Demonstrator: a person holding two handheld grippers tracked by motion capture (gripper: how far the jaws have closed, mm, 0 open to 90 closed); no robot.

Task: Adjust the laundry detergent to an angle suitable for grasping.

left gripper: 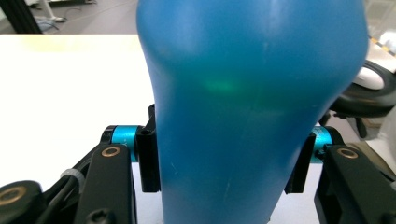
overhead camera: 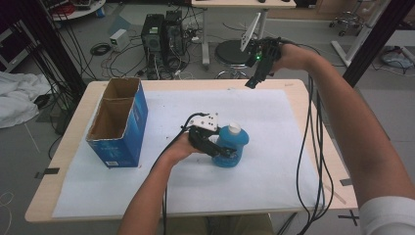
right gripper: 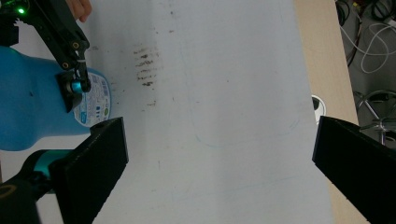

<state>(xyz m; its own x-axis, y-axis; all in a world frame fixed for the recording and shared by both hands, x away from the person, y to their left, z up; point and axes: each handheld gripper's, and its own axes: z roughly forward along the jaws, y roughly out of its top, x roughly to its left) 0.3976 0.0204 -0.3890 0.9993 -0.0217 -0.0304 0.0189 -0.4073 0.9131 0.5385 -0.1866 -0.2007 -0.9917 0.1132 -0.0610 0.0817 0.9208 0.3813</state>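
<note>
Flanking blue bottle (overhead camera: 230,145): open carton (overhead camera: 119,122)

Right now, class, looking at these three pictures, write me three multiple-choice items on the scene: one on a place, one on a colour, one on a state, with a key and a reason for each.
1. Where does the open cardboard box stand on the table?
A. On the left side
B. At the far right corner
C. On top of the bottle

2. What colour is the body of the bottle?
A. Red
B. Blue
C. Yellow

3. What state are the right tongs in?
A. Shut on the bottle
B. Shut on the box
C. Open, holding nothing

Key:
1. A, since the high view shows the box left of the bottle, near the left edge.
2. B, since its blue body shows where the left tongs clasp it.
3. C, since the right gripper view shows its jaws wide apart over the white sheet.
</note>
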